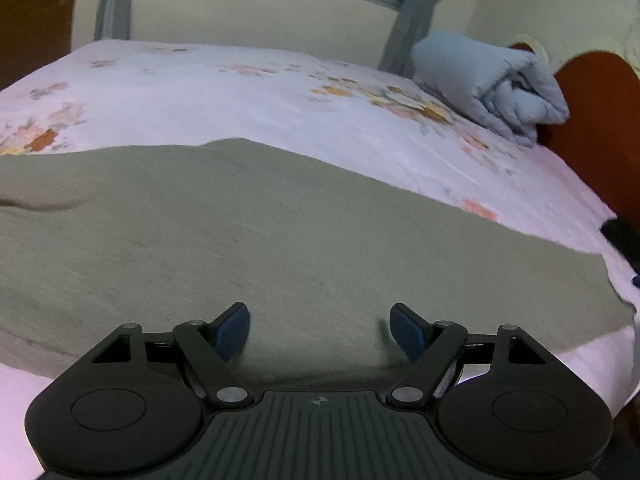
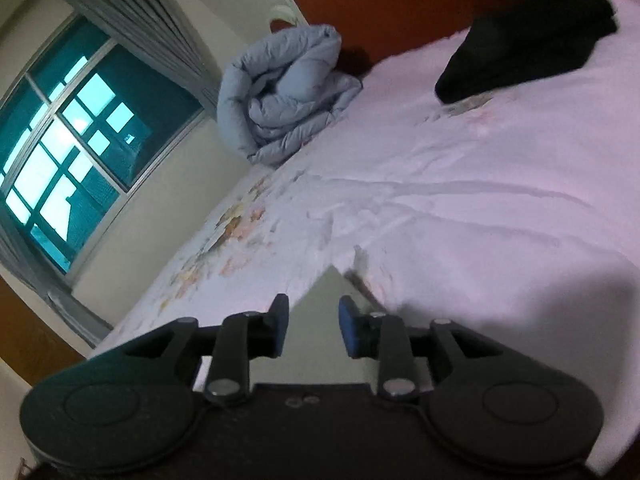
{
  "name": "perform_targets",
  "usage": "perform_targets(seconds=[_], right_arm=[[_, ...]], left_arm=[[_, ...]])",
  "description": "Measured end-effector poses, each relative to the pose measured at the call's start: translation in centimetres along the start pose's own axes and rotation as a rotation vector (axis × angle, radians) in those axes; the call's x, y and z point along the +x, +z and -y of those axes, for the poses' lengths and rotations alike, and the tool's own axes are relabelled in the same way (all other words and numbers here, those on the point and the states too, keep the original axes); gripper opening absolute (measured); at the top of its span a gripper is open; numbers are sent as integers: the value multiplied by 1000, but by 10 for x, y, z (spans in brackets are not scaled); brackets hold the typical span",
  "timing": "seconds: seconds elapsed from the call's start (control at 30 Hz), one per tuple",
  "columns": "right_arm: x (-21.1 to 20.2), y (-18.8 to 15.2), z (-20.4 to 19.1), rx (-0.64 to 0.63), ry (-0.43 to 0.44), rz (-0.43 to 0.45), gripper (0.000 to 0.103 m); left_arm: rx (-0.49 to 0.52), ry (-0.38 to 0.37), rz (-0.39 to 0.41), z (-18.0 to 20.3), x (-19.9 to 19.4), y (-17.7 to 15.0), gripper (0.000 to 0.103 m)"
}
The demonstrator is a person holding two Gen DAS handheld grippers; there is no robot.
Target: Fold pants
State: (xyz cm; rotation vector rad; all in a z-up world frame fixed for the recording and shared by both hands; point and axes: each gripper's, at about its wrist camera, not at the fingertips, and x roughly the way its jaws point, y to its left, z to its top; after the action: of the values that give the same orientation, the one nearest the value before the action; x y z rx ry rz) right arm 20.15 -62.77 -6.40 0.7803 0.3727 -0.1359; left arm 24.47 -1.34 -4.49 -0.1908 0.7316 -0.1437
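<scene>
The grey pants [image 1: 240, 232] lie spread flat on the bed [image 1: 240, 92] right beneath the left gripper [image 1: 319, 330], whose jaws gape wide and empty. The right gripper [image 2: 313, 328] stands narrower, also empty, a pants corner [image 2: 326, 300] between its fingers. I'd pinch both layers squarely at the edge before lifting.

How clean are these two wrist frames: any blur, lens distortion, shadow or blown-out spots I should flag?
Left wrist: strong fisheye bend, dark corners; grey pants and floral bedsheet smeared by slight motion blur, left gripper sharper. Right wrist: view tilted, window panes glaring cyan-white, a broad shadow across the sheet at lower right, dark folded garment lacking detail, right gripper open around a pants corner.
</scene>
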Motion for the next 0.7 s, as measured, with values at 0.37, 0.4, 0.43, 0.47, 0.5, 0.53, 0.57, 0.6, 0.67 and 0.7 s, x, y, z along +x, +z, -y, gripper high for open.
perform_targets(seconds=[0.37,0.4,0.43,0.47,0.5,0.53,0.57,0.6,0.67,0.7], right_arm=[[100,13,-24,-276,-88,-364,10],[95,16,-22,-250,-52,-347,10],[85,19,-22,-239,-26,-304,9],[74,20,-22,-231,6,-254,9],[67,19,-21,-218,17,-224,9],[63,16,-18,-206,-16,-205,8],[63,12,-9,-168,-62,-200,2],[67,8,7,-82,-108,-215,1],[68,1,34,63,-78,-228,2],[66,2,38,81,-65,-225,3]], left_arm=[[-16,29,-8,-19,10,4,79],[-16,27,-8,-18,11,5,80],[-13,27,-7,-18,12,5,80],[-12,27,-6,-17,13,5,81],[-13,27,-5,-17,13,5,81],[-12,28,-5,-17,13,5,81],[-10,29,-7,-16,14,4,81],[-3,29,-8,-16,14,4,82],[8,29,-12,-15,15,4,83],[13,29,-14,-14,15,4,83]])
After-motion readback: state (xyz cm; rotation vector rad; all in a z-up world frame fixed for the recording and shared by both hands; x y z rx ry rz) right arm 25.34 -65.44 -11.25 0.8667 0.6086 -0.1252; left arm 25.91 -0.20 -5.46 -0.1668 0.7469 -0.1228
